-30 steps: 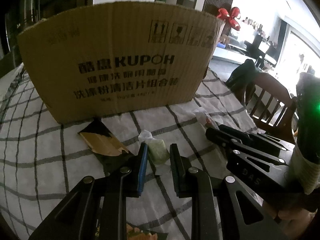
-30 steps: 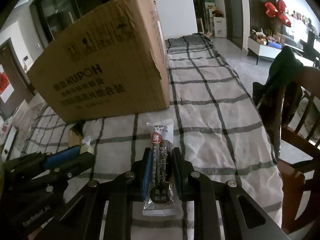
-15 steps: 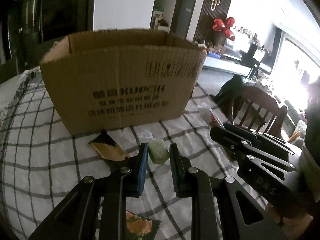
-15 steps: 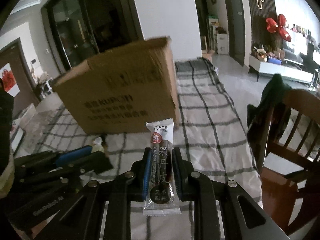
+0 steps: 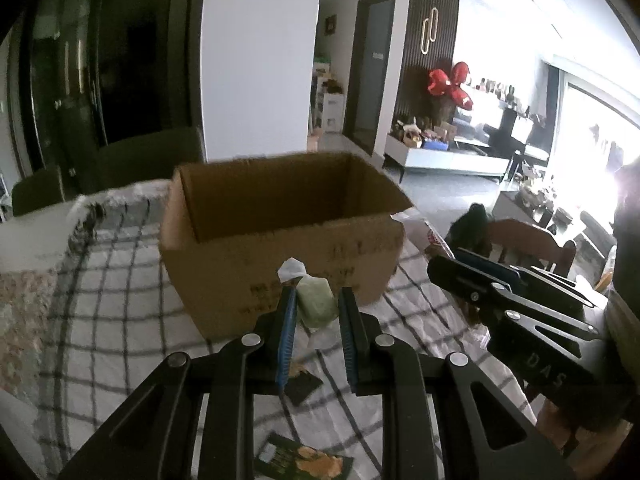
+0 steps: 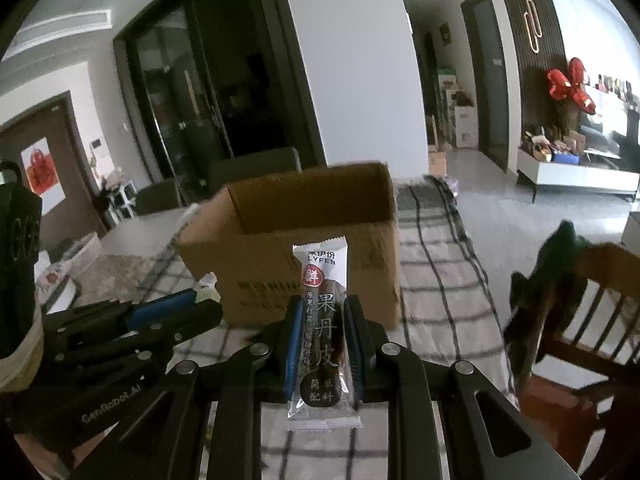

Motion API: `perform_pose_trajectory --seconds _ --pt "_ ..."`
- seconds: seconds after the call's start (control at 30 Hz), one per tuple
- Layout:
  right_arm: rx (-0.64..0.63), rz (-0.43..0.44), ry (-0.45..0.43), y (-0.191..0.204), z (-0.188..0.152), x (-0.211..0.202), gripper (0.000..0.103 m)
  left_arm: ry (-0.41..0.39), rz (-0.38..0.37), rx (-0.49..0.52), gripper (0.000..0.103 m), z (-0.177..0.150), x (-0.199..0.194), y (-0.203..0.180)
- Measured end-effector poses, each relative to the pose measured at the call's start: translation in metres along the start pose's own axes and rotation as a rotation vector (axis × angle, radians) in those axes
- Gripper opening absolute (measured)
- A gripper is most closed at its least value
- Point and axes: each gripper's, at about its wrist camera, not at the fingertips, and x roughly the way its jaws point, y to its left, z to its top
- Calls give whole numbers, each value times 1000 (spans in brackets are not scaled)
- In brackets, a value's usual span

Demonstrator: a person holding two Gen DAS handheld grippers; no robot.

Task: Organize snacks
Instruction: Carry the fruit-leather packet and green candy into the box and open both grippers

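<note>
Both grippers held snacks, unboxed: left gripper (image 5: 318,312) pinched a green candy (image 5: 317,307), right gripper (image 6: 323,320) a fruit-leather bar (image 6: 323,340). Cardboard box (image 5: 280,240) mid-frame; 2 packets (image 5: 304,458) remained, lower tabletop (image 5: 100,300).

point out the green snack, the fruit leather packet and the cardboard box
green snack (image 5: 317,304), left wrist view, its pale body
fruit leather packet (image 6: 323,320), right wrist view, printed front
cardboard box (image 5: 288,242), left wrist view, near wall

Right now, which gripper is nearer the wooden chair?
Right. The wooden chair stands just off the right gripper's right side; the left gripper is farther, on the right gripper's other side from the chair.
</note>
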Motion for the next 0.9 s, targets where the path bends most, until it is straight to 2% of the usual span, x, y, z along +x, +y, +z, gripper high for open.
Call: perform_pose_trajectory --seconds 0.23,0.43,0.63,0.9 --pt "-25 27 -49 9 28 -2 22 -64 30 44 22 26 -13 8" --pt "-68 32 -90 16 53 7 22 -93 59 72 22 50 -8 18" --pt "-98 43 -89 18 73 24 22 -80 66 75 22 68 9 30" --pt "-144 42 -40 15 91 67 22 -40 73 56 22 81 48 46"
